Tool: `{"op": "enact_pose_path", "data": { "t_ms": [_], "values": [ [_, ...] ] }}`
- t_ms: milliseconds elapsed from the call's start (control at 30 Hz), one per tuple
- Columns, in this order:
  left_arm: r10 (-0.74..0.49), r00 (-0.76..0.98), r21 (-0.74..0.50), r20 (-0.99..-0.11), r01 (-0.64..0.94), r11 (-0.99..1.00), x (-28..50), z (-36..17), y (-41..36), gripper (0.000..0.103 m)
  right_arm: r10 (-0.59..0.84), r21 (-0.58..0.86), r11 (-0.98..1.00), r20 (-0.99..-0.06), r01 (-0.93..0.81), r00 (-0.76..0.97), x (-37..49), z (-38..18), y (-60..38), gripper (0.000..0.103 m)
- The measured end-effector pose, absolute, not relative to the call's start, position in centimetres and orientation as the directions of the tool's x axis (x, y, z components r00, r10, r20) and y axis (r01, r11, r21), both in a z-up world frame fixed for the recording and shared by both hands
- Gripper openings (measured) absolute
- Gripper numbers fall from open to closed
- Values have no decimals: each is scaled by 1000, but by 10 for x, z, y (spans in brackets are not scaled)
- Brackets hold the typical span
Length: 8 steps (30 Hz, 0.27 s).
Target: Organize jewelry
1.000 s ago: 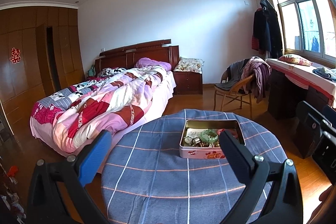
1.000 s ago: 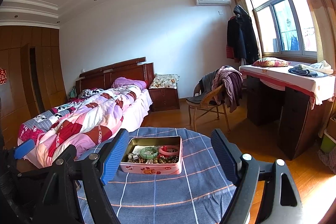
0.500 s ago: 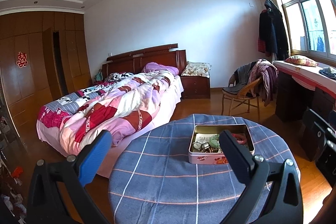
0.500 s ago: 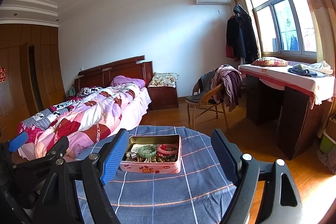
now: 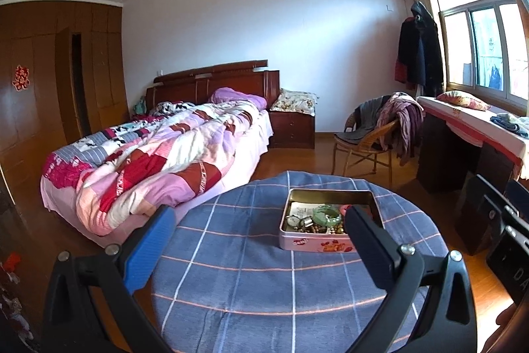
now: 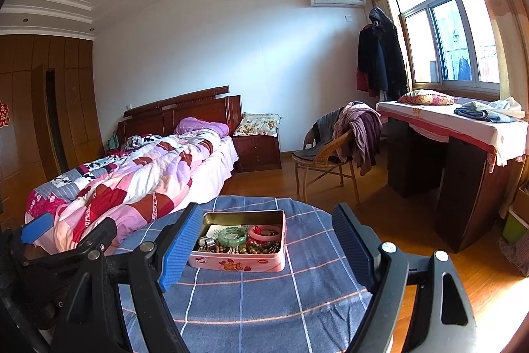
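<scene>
An open pink tin (image 5: 314,243) (image 6: 238,263) sits on a round table with a blue checked cloth (image 5: 238,280) (image 6: 258,303). It holds a green bangle (image 5: 325,214) (image 6: 232,235), a pink bangle (image 6: 264,230), bead strings and small metal pieces. My left gripper (image 5: 258,220) is open and empty, held above the near side of the table with the tin by its right finger. My right gripper (image 6: 267,220) is open and empty, and the tin shows between its fingers. The left gripper also shows at the left of the right wrist view (image 6: 36,229).
A bed with a patchwork quilt (image 5: 158,154) (image 6: 132,174) stands left of the table. A wicker chair with clothes (image 5: 373,134) (image 6: 334,151) is behind it. A dark desk with a cloth (image 5: 463,134) (image 6: 446,141) lines the window wall on the right.
Both views have drifted a little: the tin and table sit slightly further left and lower in the left wrist view. Both grippers stay open and empty.
</scene>
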<state>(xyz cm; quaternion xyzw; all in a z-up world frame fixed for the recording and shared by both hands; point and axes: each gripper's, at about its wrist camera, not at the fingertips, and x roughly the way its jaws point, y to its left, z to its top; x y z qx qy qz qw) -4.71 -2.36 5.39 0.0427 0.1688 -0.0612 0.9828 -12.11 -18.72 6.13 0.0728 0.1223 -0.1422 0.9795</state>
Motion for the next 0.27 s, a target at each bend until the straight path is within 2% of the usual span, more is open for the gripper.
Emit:
{"op": "enact_pose_path", "data": {
  "t_ms": [267],
  "values": [
    [-106,921,50,-375,135,990,-38,52,-22,103,-259,114,946,-293,303,920,-115,55,-191,81]
  ]
}}
